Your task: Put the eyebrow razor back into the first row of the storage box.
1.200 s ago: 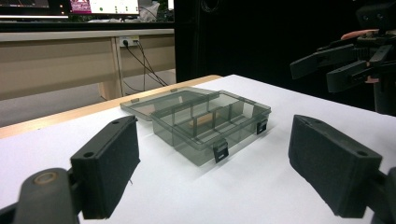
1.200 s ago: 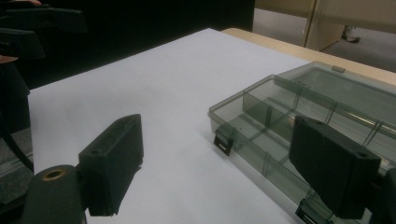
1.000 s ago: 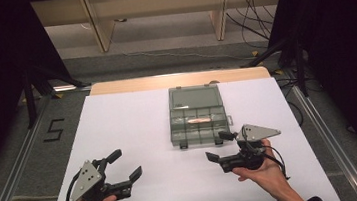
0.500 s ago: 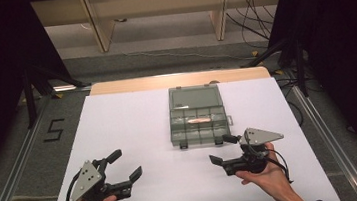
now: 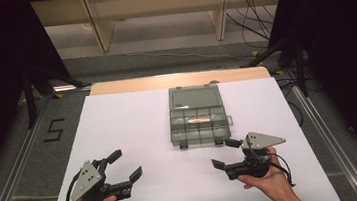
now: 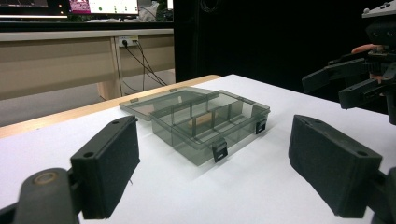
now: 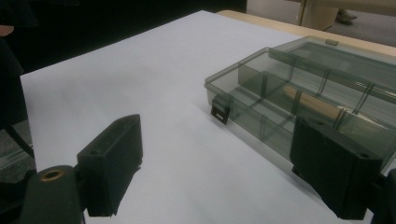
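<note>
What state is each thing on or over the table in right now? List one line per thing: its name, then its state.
Organiser box: lid open, laid flat behind the tray.
Latches: undone, hanging on the front wall.
Pale stick: lying in a middle compartment.
Left gripper: fingers open, holding nothing, clear of the box.
Right gripper: fingers open, holding nothing, just short of the box's front right corner.

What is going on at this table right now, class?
A person sits at a white table with a pair of tongs in each hand. Both the left tongs and the right tongs are open and hold nothing, resting near the table's front edge. Between and beyond them lies a smoky clear compartment box with its lid folded back flat. A light-coloured piece lies in one middle compartment. Neither pair of tongs touches the box.
</note>
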A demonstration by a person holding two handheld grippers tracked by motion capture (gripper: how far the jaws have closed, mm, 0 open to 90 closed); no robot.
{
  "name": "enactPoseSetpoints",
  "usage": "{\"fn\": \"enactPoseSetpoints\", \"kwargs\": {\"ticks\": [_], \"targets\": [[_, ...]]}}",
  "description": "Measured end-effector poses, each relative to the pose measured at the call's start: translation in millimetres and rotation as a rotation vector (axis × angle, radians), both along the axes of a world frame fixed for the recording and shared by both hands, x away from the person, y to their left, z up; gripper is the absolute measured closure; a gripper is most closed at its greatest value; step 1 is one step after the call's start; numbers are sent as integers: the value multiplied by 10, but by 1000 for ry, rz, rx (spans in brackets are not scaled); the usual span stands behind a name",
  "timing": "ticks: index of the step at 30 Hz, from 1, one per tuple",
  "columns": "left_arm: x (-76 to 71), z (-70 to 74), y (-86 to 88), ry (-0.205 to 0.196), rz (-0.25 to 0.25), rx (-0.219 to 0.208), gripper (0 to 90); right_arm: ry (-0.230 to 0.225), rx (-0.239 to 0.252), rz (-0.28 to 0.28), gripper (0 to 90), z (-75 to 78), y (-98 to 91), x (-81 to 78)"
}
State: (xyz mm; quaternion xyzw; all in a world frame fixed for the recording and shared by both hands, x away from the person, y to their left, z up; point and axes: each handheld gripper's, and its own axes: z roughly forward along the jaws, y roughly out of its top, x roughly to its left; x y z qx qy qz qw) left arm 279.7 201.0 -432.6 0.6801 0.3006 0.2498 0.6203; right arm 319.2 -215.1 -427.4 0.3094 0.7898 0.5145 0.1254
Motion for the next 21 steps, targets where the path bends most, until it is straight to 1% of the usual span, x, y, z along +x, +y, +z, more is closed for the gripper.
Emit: {"fn": "enactPoseSetpoints", "kwargs": {"ticks": [1, 4, 5, 6, 7, 8, 9, 10, 11, 13, 16, 17, 18, 19, 20, 21], "targets": [[-1, 0, 0, 0, 0, 1, 162, -16, 6, -4, 183, -11, -4, 3], [-1, -2, -2, 3, 0, -2, 162, -3, -10, -19, 181, -24, -26, -23], [-1, -2, -2, 4, 0, -3, 162, 0, -10, -16, 182, -31, -28, -29], [-1, -2, -3, 5, 0, -2, 162, -3, 3, -9, 182, -45, -21, -29], [1, -2, -1, 1, -2, 2, 162, -5, -2, -15, 181, -45, -27, -38], [1, -2, -1, 1, -2, 2, 162, 2, -9, -23, 182, -38, -37, -53], [2, -2, -1, 1, -3, 2, 162, 8, -7, -18, 181, -38, -49, -63], [0, -3, -3, 4, -2, 0, 162, -8, -7, -22, 181, -44, -56, -61], [2, -3, -3, 4, -2, 1, 162, -1, 8, -18, 181, -51, -56, -67], [2, -2, -4, 1, -3, 2, 162, 7, 6, -31, 181, -42, -84, -93], [4, -2, -3, 1, -3, 2, 162, 1, 8, -38, 181, -41, -101, -109], [3, -1, -3, 1, -3, 2, 162, 6, 18, -35, 180, -38, -105, -121], [4, -1, -2, 0, -3, 2, 162, -3, 28, -33, 180, -45, -102, -118], [3, -1, -2, 1, -2, 1, 162, -2, 18, -41, 180, -37, -112, -126], [3, -3, -4, 4, -2, 0, 162, -8, 21, -41, 180, -36, -115, -126], [3, -3, -3, 3, -3, 2, 162, -1, 24, -41, 180, -26, -119, -135]]}}
